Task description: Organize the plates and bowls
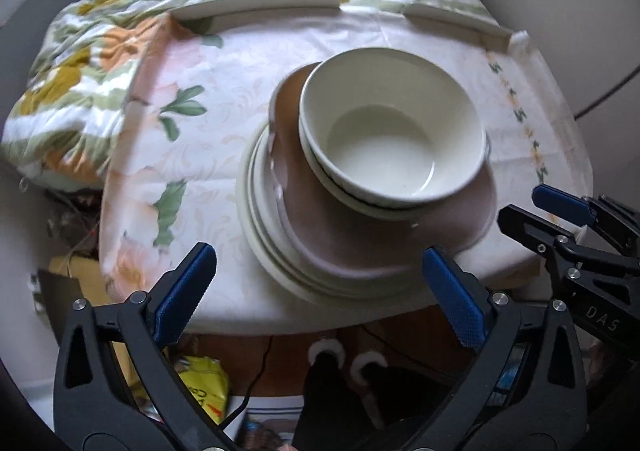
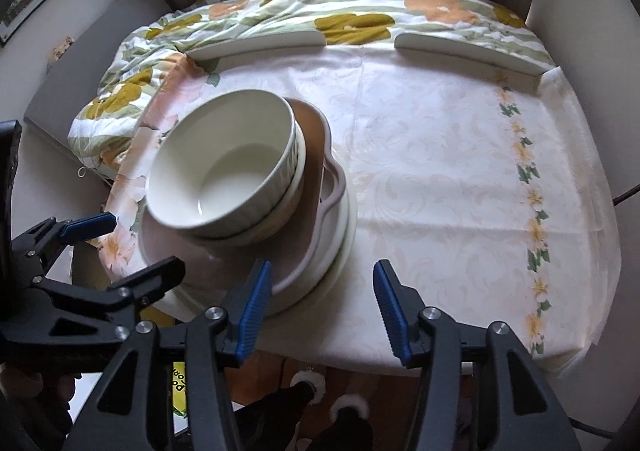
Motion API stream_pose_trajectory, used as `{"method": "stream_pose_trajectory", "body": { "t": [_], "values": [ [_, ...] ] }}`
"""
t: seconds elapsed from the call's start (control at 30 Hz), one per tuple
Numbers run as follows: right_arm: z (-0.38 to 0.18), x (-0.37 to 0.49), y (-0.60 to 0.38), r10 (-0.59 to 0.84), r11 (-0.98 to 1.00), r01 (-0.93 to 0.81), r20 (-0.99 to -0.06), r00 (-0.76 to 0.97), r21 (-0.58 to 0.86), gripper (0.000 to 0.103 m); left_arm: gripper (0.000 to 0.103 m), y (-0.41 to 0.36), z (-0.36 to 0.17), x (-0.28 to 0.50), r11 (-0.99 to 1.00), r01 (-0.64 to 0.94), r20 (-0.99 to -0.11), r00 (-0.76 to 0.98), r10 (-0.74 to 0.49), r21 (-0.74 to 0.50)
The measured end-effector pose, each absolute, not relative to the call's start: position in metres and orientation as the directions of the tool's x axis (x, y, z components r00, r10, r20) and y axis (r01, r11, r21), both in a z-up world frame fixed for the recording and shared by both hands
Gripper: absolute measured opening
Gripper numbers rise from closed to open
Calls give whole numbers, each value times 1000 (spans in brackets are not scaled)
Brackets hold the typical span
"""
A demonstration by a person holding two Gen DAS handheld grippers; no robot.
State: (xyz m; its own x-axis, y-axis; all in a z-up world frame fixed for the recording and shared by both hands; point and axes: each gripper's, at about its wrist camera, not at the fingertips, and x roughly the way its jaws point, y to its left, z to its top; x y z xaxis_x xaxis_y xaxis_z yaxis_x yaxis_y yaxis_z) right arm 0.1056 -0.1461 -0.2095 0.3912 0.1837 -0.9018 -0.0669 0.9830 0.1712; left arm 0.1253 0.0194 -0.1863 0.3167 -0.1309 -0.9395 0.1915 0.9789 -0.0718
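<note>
Two nested white bowls (image 1: 390, 127) sit on a mauve wavy-rimmed dish (image 1: 320, 235). That dish rests on a stack of white plates (image 1: 260, 227), near the front edge of the clothed table (image 1: 192, 131). My left gripper (image 1: 318, 255) hovers open above the stack's near rim, with nothing between its blue pads. In the right wrist view the same bowls (image 2: 224, 171), dish (image 2: 316, 139) and plates (image 2: 344, 247) lie at the left. My right gripper (image 2: 322, 267) stands open and empty over the plates' right edge. Each gripper shows in the other's view: the right gripper (image 1: 520, 207) and the left gripper (image 2: 146, 239).
Two curved white rails (image 2: 256, 45) (image 2: 468, 51) stand along the table's far edge. A floral quilt (image 2: 120, 95) bunches at the back left. A person's slippered feet (image 1: 326, 355) and a yellow bag (image 1: 204, 383) show on the floor below. Bare cloth (image 2: 440, 171) spreads right of the stack.
</note>
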Motion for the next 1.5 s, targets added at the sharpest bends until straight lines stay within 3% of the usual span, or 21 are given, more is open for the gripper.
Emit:
{"method": "stream_pose_trajectory", "body": {
  "t": [0.2, 0.37, 0.4, 0.43, 0.5, 0.67, 1.03, 1.5],
  "values": [
    [-165, 70, -171, 187, 982, -86, -851, 491, 166, 48, 102, 15, -127, 76, 991, 118, -885, 454, -106, -58],
    [-92, 27, -193, 146, 989, -70, -748, 647, 133, 49, 102, 7, -36, 19, 996, 88, -731, 678, -78, -25],
    [-80, 19, -196, 134, 990, -61, -728, 672, 126, 55, 102, 5, -23, 12, 996, 84, -703, 708, -69, -14],
    [-64, 8, -200, 117, 992, -46, -699, 706, 119, 72, 102, 3, -7, 3, 997, 78, -665, 744, -57, 2],
    [-41, -10, -205, 93, 993, -21, -650, 754, 117, 90, 102, 2, 20, -13, 997, 74, -598, 800, -47, 21],
    [7, -50, -210, -8, 994, 66, -529, 848, 91, 100, 102, 3, 61, -45, 995, 98, -489, 869, -75, 23],
    [22, -83, -203, -65, 994, 96, -405, 912, 58, 100, 102, 12, 76, -78, 997, 70, -375, 925, -56, 25],
    [21, -82, -203, -87, 994, 106, -402, 911, 26, 100, 102, 8, 74, -76, 997, 82, -375, 924, -72, 10]
  ]
}}
